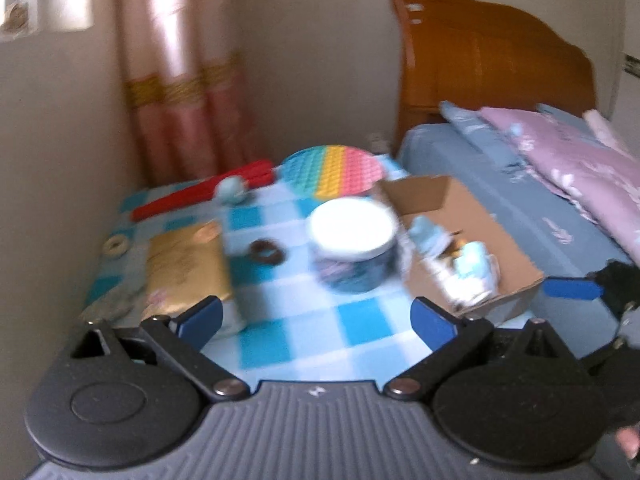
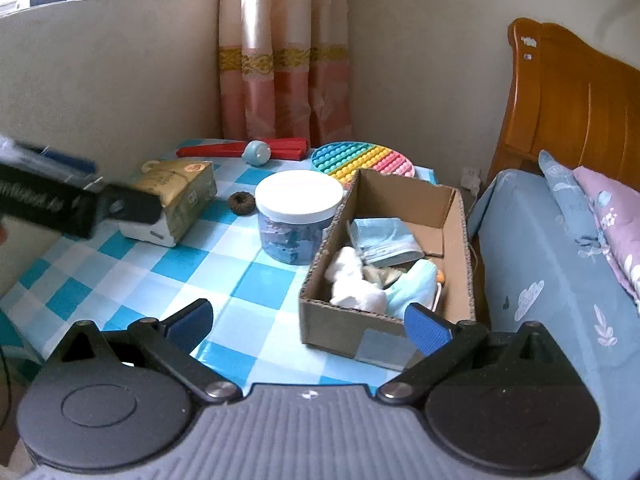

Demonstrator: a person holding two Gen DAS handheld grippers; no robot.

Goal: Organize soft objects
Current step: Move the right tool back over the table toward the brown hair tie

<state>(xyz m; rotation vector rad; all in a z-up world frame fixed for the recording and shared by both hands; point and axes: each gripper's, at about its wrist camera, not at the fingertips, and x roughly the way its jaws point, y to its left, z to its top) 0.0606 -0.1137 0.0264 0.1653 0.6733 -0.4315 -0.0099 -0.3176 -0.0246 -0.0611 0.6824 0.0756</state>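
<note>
Nearest, the right gripper (image 2: 308,326) and left gripper (image 1: 316,320) hover over the checkered worktop (image 2: 132,276), jaws wide and empty. Beyond them, a box (image 2: 348,326) at the worktop's bed-side edge holds the soft items (image 2: 360,284), just right of a white-lidded jar (image 2: 298,196). Farther back lie a hair tie (image 2: 242,202), a tissue pack (image 2: 188,192) and a rainbow mat (image 2: 360,160).

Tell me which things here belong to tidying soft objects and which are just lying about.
Belong: cardboard box; blue sock; white sock; brown hair tie.
Lying about: white-lidded jar; rainbow pop toy; tissue pack; red sticks.
</note>
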